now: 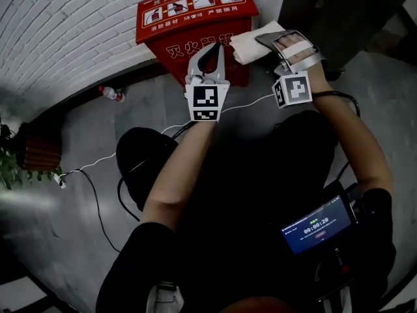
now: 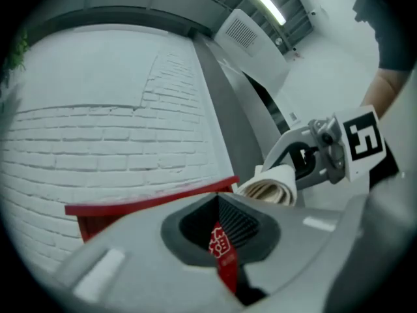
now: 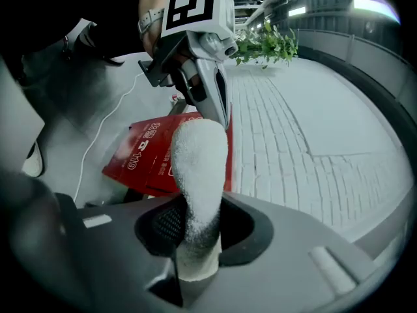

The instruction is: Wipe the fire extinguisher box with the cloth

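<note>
The red fire extinguisher box (image 1: 195,18) stands against the white brick wall, its lid printed with pictures and white characters. My right gripper (image 1: 281,39) is shut on a rolled white cloth (image 1: 251,43) that lies at the box's right top corner. In the right gripper view the cloth (image 3: 199,168) sticks out from the gripper (image 3: 195,240) over the box (image 3: 146,155). My left gripper (image 1: 210,51) hangs in front of the box's front face, shut and holding nothing. A strip of the red box (image 2: 130,206) shows through the gripper's (image 2: 225,240) narrow slit.
A plastic bottle (image 1: 112,94) lies on the grey floor left of the box. A white cable (image 1: 98,175) runs across the floor. A potted plant (image 1: 26,155) stands at far left. A dark pillar (image 1: 339,12) rises right of the box. A timer screen (image 1: 318,223) sits low right.
</note>
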